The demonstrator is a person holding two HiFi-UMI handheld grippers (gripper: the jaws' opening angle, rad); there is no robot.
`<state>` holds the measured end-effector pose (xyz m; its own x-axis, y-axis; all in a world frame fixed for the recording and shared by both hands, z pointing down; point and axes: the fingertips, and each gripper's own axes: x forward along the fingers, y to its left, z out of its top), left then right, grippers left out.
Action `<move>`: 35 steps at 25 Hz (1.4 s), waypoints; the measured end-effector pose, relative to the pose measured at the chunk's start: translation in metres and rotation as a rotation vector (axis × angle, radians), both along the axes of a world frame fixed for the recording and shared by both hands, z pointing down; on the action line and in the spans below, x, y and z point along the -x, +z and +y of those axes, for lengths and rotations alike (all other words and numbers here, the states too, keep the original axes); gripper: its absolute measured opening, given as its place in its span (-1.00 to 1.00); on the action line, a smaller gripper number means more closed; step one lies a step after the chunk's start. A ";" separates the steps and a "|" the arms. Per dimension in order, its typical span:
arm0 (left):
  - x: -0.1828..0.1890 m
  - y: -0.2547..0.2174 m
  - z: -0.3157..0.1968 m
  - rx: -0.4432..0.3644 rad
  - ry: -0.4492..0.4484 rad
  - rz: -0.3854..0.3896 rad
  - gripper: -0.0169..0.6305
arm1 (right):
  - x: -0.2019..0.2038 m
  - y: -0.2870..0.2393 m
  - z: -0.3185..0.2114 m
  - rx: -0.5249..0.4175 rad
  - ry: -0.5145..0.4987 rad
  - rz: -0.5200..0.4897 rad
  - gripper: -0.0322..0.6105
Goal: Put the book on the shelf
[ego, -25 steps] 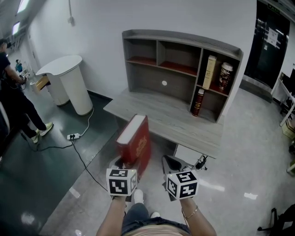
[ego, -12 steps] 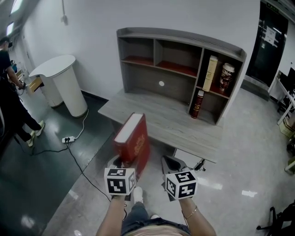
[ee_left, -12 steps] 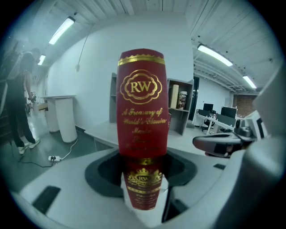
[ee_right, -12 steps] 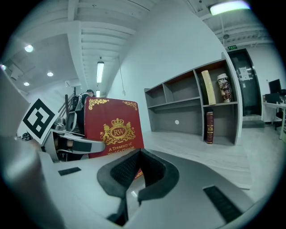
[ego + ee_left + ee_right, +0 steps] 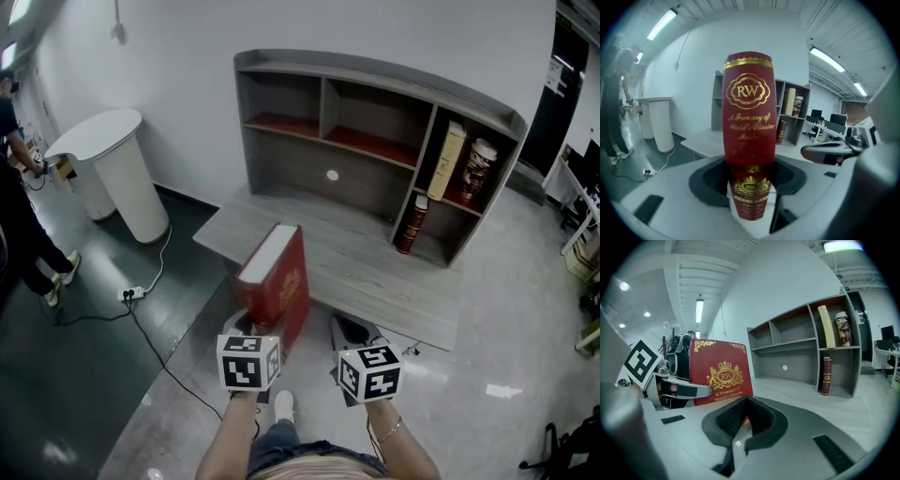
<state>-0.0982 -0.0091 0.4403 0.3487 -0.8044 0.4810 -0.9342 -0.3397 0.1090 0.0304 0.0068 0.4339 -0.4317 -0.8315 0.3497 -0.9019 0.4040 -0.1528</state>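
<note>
Clamping the thick red hardcover book with gold lettering (image 5: 749, 112) low on its spine in the left gripper (image 5: 750, 187), carrying it upright in the air near the front edge of the desk. Keeping the right gripper (image 5: 740, 423) closed on nothing, riding just right of the book, not touching it.

Closing in on the furniture over the last second: seeing the grey wood-grain desk top (image 5: 356, 253) and the grey shelf unit with red-lined compartments (image 5: 375, 112) filling more of the head view than a second ago. Holding the book at the same spot relative to both grippers throughout, so no slip and no regrip.

Reading that as still carrying, not yet placing. Judging the book to be well apart from every compartment.

Noting the right-hand column as already taken: tan upright book (image 5: 450, 159) and patterned tin (image 5: 479, 169) above, slim dark red book (image 5: 413, 225) below. Reading the two upper left compartments and the wide lower bay as free, so probably heading there. Expecting a lift over the desk and a forward reach next. Flagging clearance: tall book against low upper bays.

Ignoring the far left: white round pedestal (image 5: 108, 169) and a person (image 5: 19, 225), both well clear.
</note>
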 end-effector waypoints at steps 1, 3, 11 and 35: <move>0.002 0.000 -0.009 0.004 0.004 0.001 -0.21 | 0.004 0.000 -0.009 0.003 0.001 0.001 -0.87; 0.006 0.001 -0.028 0.010 0.016 -0.001 -0.21 | 0.012 0.000 -0.025 0.006 0.005 0.003 -0.87; 0.018 0.004 -0.099 0.023 0.073 -0.007 -0.21 | 0.036 0.001 -0.083 0.024 0.037 0.015 -0.87; 0.003 0.017 -0.211 0.033 0.212 -0.024 -0.21 | 0.038 0.012 -0.177 0.069 0.165 0.057 -0.87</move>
